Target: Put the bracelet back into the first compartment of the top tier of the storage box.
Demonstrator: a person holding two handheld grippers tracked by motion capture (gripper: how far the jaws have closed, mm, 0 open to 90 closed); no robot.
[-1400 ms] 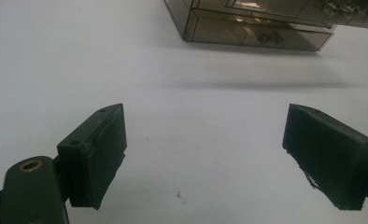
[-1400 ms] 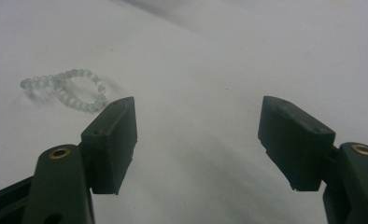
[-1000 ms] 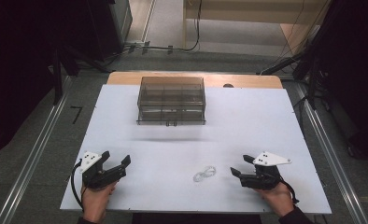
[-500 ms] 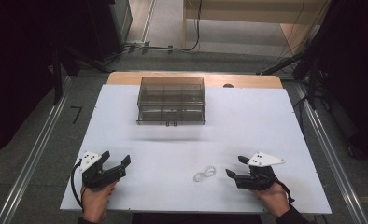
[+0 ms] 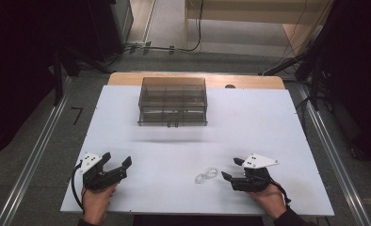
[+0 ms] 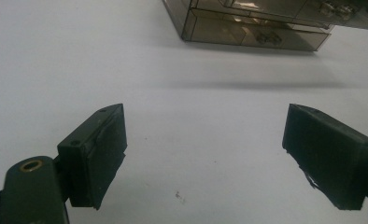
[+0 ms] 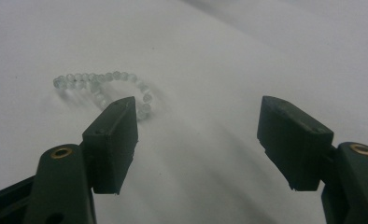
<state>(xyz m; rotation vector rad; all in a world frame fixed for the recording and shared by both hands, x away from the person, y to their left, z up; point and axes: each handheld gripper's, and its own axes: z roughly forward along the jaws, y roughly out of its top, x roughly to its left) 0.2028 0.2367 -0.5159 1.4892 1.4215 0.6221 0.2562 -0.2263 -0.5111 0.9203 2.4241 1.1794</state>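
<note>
the right gripper (image 5: 231, 170) is held with jaws apart, nothing clamped; the clear bead bracelet (image 5: 206, 175) is seen on the white table (image 5: 268, 122) at nine o'clock, just beside its fingertips.

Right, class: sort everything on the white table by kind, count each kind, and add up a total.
Black two-jaw grippers: 2, the left gripper and the right gripper, both open and empty.
Clear glass-bead bracelets: 1, lying beside the right gripper.
Smoky transparent plastic drawer boxes: 1, at the far side of the white table.
Total: 4
</note>
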